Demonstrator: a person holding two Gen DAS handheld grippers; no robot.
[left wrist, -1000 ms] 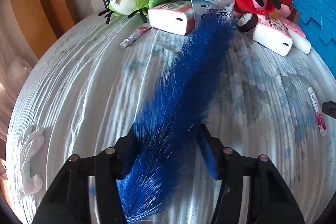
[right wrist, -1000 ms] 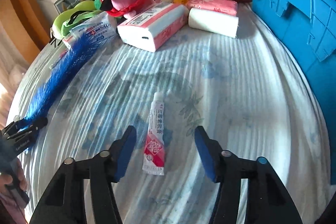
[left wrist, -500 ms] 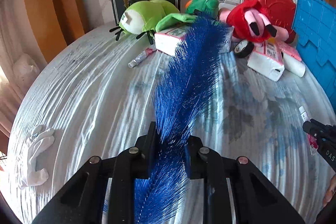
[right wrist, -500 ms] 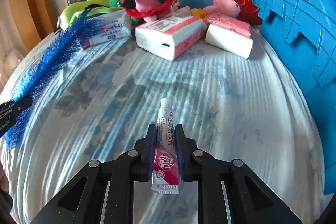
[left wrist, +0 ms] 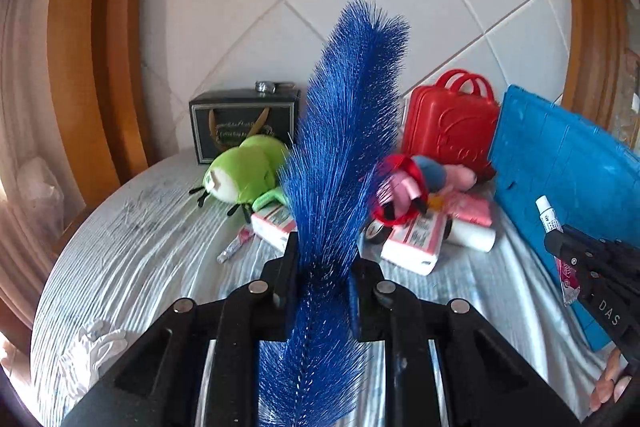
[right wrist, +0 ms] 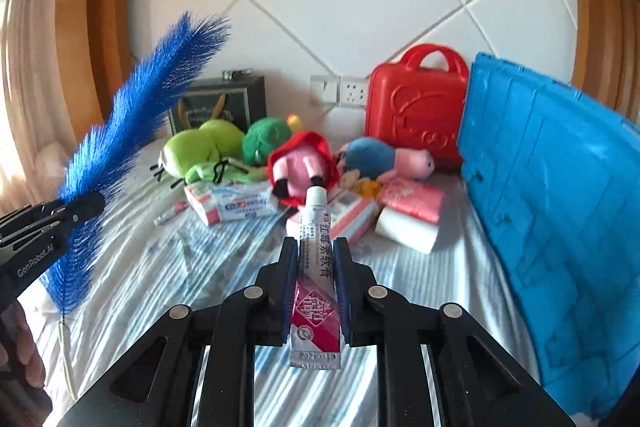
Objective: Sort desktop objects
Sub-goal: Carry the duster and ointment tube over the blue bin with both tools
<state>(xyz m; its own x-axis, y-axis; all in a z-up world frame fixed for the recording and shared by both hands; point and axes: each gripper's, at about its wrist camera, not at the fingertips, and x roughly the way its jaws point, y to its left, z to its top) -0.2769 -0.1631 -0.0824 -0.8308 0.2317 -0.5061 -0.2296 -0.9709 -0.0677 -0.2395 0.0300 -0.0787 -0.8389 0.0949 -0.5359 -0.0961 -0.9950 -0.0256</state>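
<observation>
Brush (left wrist: 344,155) and tube (right wrist: 316,267) in clamped jaws

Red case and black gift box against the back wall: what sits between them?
In the right wrist view, a white wall socket panel shows between the black gift box and the red case, with the dark green plush in front.

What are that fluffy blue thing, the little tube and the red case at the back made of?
The blue brush, gripped by the left tongs, looks like fine synthetic bristles on a twisted wire core; thin glossy strands fan out. The ointment tube, in the right tongs, seems thin metal or laminate, with a crimped flat end. The red case looks like moulded glossy plastic with an embossed design.
</observation>
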